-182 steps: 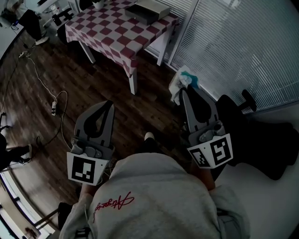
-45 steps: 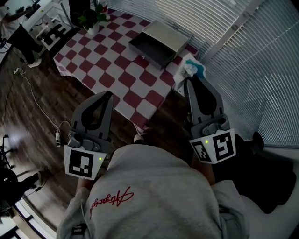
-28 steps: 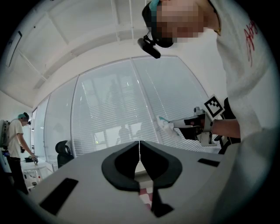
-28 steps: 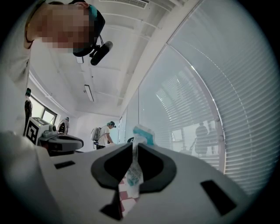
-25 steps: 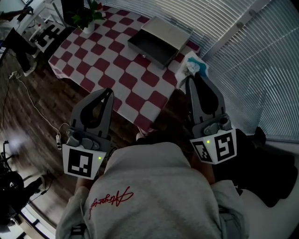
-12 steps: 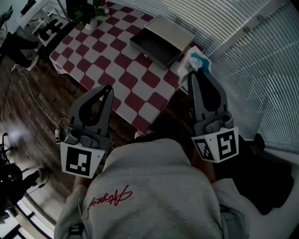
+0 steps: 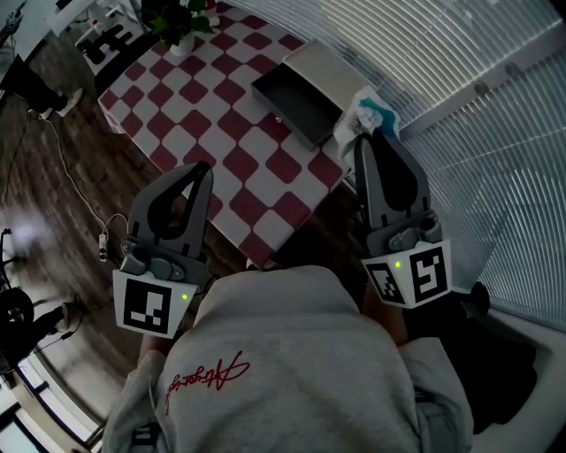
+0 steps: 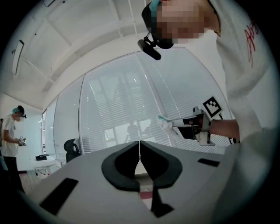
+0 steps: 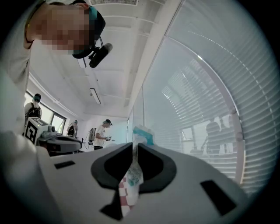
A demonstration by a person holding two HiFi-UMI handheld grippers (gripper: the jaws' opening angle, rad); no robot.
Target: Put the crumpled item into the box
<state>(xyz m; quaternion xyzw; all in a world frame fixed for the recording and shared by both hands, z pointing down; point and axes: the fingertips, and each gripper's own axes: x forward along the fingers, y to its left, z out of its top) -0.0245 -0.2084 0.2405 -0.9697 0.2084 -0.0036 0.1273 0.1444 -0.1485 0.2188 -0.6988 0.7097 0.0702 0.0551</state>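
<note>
A crumpled white and teal item (image 7: 364,118) sticks out past the tips of my right gripper (image 7: 366,143), which is shut on it. In the right gripper view the crumpled item (image 9: 139,134) is pinched between the closed jaws of the right gripper (image 9: 134,148) and hangs down between them. The box (image 7: 300,94), a shallow dark grey tray, lies on the far right part of the red and white checkered table (image 7: 232,133), just left of the item. My left gripper (image 7: 204,170) hovers over the table's near edge, and the left gripper (image 8: 139,142) is shut on nothing.
A potted plant (image 7: 180,21) stands on the table's far left corner. Window blinds (image 7: 478,80) run along the right. A cable with a power strip (image 7: 101,250) lies on the wooden floor at left. Other people (image 9: 104,131) stand far back in the room.
The view has closed in on the table: the table and box now lie nearer and lower, close to the grippers. The right gripper still holds the crumpled item.
</note>
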